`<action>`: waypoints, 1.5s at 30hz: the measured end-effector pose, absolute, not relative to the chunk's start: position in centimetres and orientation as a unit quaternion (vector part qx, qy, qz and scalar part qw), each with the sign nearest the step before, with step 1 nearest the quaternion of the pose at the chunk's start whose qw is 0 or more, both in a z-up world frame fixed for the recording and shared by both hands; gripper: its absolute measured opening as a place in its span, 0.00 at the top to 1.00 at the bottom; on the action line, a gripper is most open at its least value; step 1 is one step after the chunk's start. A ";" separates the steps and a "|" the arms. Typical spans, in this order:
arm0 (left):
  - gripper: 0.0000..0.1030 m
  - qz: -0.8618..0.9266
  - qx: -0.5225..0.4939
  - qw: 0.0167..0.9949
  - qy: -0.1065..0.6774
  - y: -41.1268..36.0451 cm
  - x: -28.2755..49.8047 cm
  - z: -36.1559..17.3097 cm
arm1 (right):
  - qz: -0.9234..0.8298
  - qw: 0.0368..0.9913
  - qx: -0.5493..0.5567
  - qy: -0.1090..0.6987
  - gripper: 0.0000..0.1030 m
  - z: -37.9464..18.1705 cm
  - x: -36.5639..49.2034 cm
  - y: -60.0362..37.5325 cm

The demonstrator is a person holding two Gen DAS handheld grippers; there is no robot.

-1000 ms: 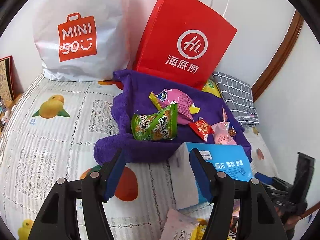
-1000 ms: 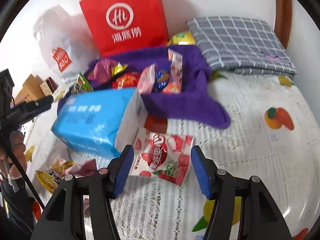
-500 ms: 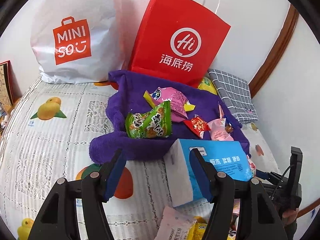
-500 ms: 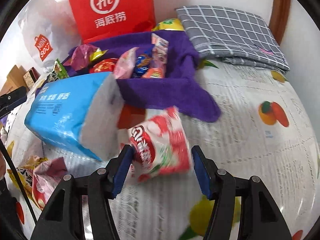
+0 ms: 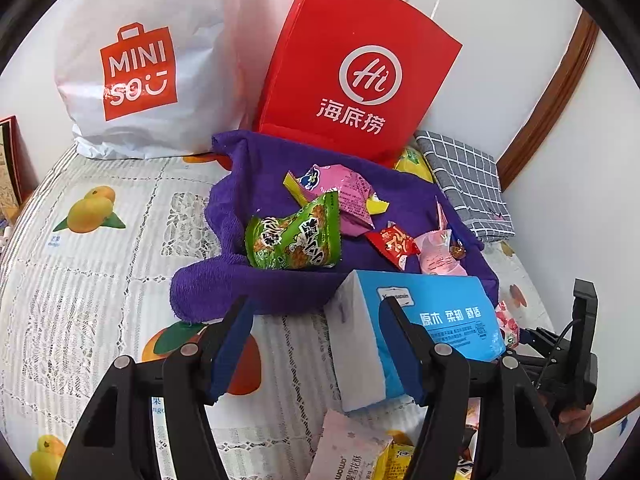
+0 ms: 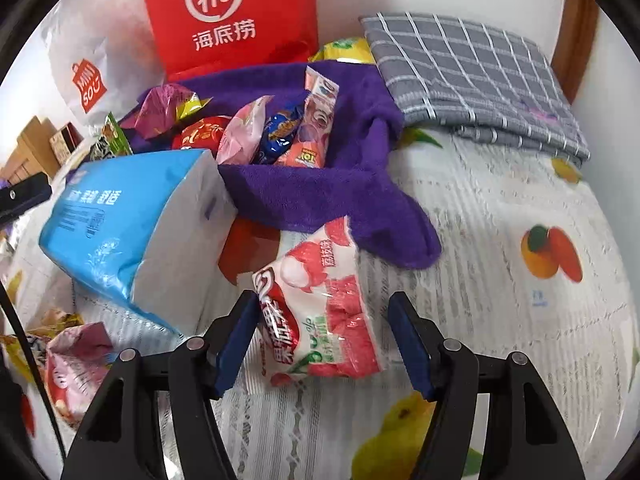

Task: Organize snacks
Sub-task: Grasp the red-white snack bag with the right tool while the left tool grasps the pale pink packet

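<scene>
Left wrist view first: the left gripper (image 5: 316, 344) hangs over the fruit-print tablecloth (image 5: 80, 280) with its jaws spread wide and nothing between them. Against a second ago the scene has slid slightly left and the blue tissue pack (image 5: 420, 328) sits nearer, its white end now just behind the right finger. Beyond it the purple towel (image 5: 256, 160) carries the snacks — a green snack bag (image 5: 296, 238), a pink packet (image 5: 344, 196), a small red packet (image 5: 394, 242) and a pale pink packet (image 5: 438, 254). The white MINISO bag (image 5: 144, 64) and red Haidilao paper bag (image 5: 356, 68) stand against the wall, a grey checked cloth (image 5: 466, 176) to their right. The right gripper's body (image 5: 576, 356) shows at the right edge.

Over to the right wrist view: the right gripper (image 6: 324, 340) has closed in on the lychee gummy bag (image 6: 320, 308) — a second ago the bag lay flat ahead of the tips, now it is tilted up between the jaws. They are wide open, the left pad touching or nearly touching the bag's edge, the right pad apart from it; no grip yet. The bag's top edge overlaps the towel (image 6: 360, 200), with the tissue pack (image 6: 132, 224) just to its left. A blue candy (image 6: 282, 130) and a pink packet (image 6: 244, 128) lie on the towel.
</scene>
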State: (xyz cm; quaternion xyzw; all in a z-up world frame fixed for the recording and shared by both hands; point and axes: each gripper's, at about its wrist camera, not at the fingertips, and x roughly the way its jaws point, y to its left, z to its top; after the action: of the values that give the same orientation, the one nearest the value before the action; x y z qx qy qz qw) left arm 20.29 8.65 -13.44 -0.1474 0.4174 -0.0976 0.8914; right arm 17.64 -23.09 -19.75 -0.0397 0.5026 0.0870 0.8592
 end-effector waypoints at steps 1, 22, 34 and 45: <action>0.39 -0.098 -0.148 0.891 0.418 8.7 20.3 -13.5 | 0.086 0.861 -0.040 0.500 0.37 -19.8 17.5 -23.0; 0.38 -0.133 -0.116 0.883 0.435 7.6 17.6 -14.7 | 0.062 0.895 0.057 0.437 0.78 -18.5 15.3 -26.4; 0.40 -0.174 -0.009 0.870 0.461 4.6 13.6 -16.8 | 0.069 0.886 0.067 0.454 0.77 -19.1 15.5 -26.4; 0.47 -0.159 0.039 0.875 0.456 3.3 12.7 -17.2 | 0.072 0.882 0.074 0.460 0.77 -19.3 15.6 -26.6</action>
State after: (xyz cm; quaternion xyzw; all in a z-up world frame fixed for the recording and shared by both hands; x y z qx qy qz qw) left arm 12.66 3.28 -17.16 0.0390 0.4558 -0.1595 0.8748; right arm 15.63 -26.64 -19.32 0.0742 0.4596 0.0724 0.8821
